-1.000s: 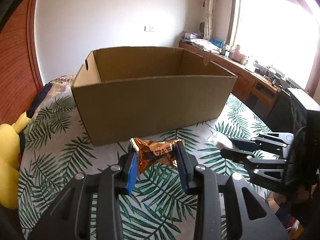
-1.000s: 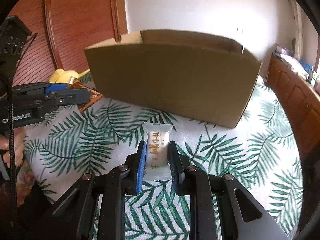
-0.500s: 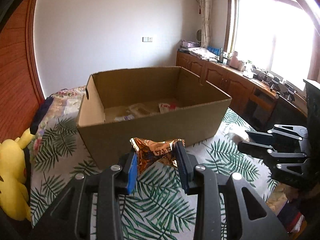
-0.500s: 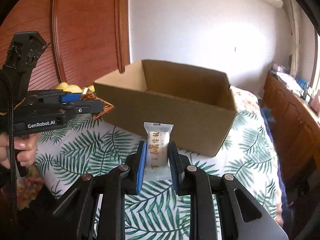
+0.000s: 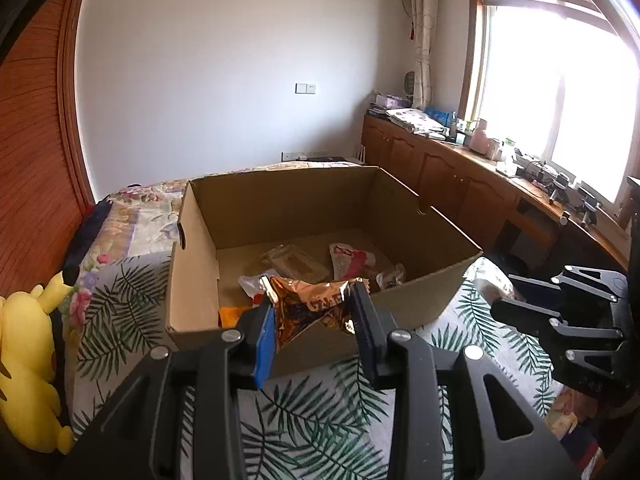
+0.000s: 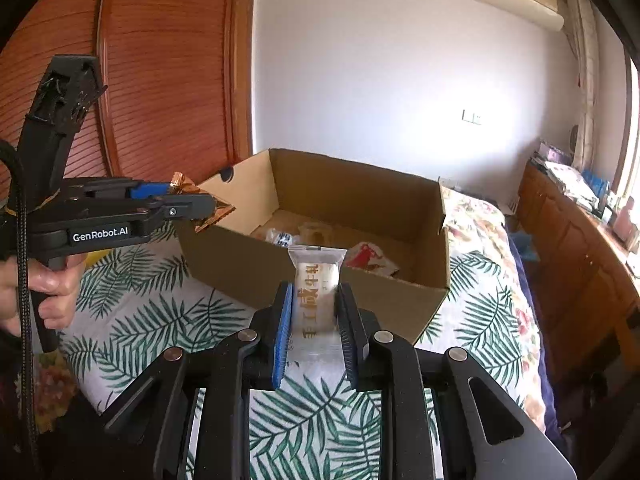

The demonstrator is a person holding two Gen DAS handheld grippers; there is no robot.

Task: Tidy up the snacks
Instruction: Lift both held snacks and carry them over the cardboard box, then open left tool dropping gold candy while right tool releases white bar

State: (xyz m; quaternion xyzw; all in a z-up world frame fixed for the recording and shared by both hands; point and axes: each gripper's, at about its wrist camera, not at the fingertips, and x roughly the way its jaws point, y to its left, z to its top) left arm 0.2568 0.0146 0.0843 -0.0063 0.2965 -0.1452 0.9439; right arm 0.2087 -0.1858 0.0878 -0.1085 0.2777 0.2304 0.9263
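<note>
Two snacks are in my claws and not yet in the box. In the left wrist view, my left gripper (image 5: 312, 312) sits at lower centre, its jaws narrowed onto a crumpled bronze foil packet (image 5: 308, 312) that is clear of the bed and overlaps the near wall of the open cardboard box (image 5: 400, 312) in the middle of the frame. Inside the box I count several wrappers on the floor: a clear plastic tray (image 5: 294, 260), a red-and-white bag (image 5: 352, 260) and a few smaller pieces I cannot name. A yellow plush toy (image 5: 28, 360) lies at the far left edge. My right gripper (image 5: 508, 296) pokes in from the right edge; from here I cannot tell how its jaws stand.

In the right wrist view, that right gripper (image 6: 314, 312), at lower centre, is clamped narrow on a white wrapped cake (image 6: 316, 292), held upright in front of the box's near wall. The box (image 6: 240, 264) fills the centre, the red-and-white bag (image 6: 370, 258) visible inside. At middle left, a hand (image 6: 44, 292) holds the left gripper (image 6: 208, 210), the foil packet (image 6: 210, 212) at its tip beside the box's left corner.

I judge the sorting partly done: some items are boxed, and these two still need carrying over the rim and releasing. The leaf-print bedspread (image 6: 160, 320) shows no loose snacks.
</note>
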